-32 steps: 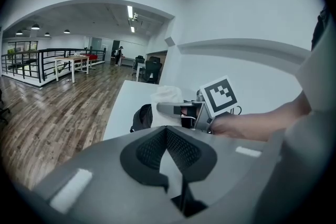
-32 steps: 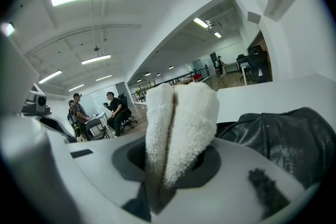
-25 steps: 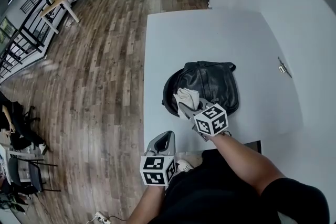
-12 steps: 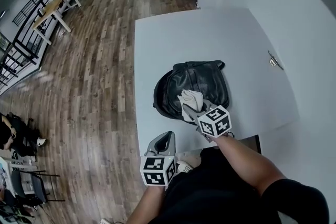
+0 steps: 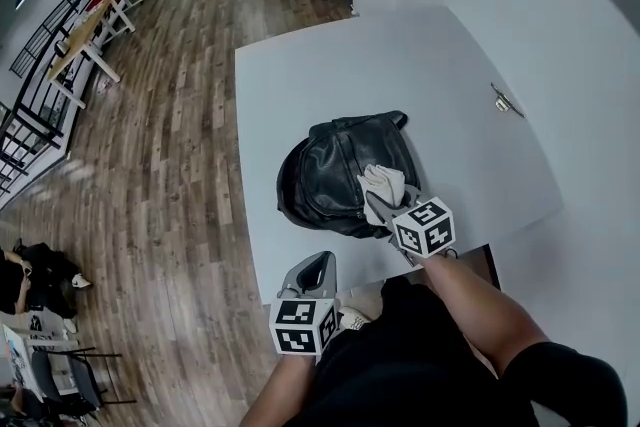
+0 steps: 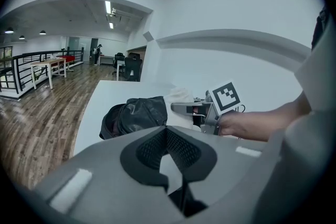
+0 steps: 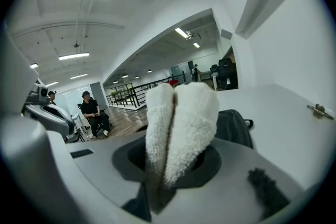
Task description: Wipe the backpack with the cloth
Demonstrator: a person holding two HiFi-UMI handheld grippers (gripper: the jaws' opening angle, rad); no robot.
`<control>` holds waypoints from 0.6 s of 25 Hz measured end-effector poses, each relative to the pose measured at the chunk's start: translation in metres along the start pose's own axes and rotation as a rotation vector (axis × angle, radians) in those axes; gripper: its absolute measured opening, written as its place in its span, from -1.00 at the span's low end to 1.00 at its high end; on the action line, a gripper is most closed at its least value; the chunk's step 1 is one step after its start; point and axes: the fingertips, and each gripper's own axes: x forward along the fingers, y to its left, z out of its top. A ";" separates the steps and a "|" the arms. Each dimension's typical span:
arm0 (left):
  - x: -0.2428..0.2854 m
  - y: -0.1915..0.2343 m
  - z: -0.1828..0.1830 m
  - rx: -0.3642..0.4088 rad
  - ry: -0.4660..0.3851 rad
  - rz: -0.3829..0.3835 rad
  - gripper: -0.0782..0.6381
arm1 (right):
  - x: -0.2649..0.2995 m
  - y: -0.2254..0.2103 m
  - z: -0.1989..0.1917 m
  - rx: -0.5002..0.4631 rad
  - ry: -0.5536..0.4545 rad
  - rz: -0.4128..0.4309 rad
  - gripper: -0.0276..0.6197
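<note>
A black leather backpack (image 5: 335,170) lies on the white table (image 5: 330,65); it also shows in the left gripper view (image 6: 136,115). My right gripper (image 5: 373,206) is shut on a folded white cloth (image 5: 383,183), which it presses onto the backpack's near right part. In the right gripper view the cloth (image 7: 184,118) fills the space between the jaws, with the backpack (image 7: 233,126) just behind it. My left gripper (image 5: 319,264) hovers at the table's near edge, short of the backpack, jaws together and holding nothing.
A small metal piece (image 5: 503,99) lies on the table at the far right, near the white wall. Wooden floor (image 5: 180,165) runs along the table's left side. People sit (image 7: 93,112) far off beside a railing.
My right gripper has dragged the cloth from the left part of the backpack across to its right part. The left gripper has stayed where it was.
</note>
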 end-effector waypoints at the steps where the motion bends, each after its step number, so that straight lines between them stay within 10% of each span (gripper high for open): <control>1: 0.001 -0.003 0.001 0.005 0.001 -0.007 -0.76 | -0.005 -0.006 -0.001 -0.004 0.003 -0.016 -0.64; 15: -0.002 -0.016 0.002 0.020 -0.021 -0.046 -0.76 | -0.049 -0.064 0.001 -0.085 0.028 -0.193 -0.65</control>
